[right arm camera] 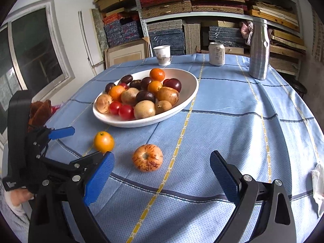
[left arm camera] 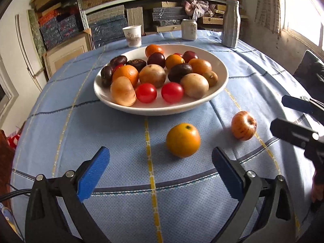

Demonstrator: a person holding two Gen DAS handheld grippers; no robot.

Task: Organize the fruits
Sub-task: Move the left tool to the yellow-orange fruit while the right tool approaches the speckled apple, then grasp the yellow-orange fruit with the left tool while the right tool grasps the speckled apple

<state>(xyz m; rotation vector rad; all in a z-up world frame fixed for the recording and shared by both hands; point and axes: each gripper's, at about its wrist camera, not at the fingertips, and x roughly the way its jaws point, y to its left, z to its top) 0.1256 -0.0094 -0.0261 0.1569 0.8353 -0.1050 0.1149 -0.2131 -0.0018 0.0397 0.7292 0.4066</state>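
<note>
Both grippers stood wide open, empty: left gripper [left arm camera: 161, 174] behind the loose orange [left arm camera: 183, 139], right gripper [right arm camera: 162, 172] behind the streaked apple [right arm camera: 147, 157]. Both fruits lay on the cloth before the heaped bowl [left arm camera: 219, 68]. Risk, as judged: round fruit rolling off a glancing pad, or grippers colliding.

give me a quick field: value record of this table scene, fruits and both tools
surface: round table with blue checked tablecloth
bowl: white bowl, piled with mixed fruit, including cherry tomatoes
loose fruit: orange and striped apple, both on the cloth, outside the bowl
left tool: open, empty, facing the orange
right tool: open, empty, nearest the striped apple
far edge: paper cup, drink can, metal bottle
task state: two fruits not yet in the bowl
</note>
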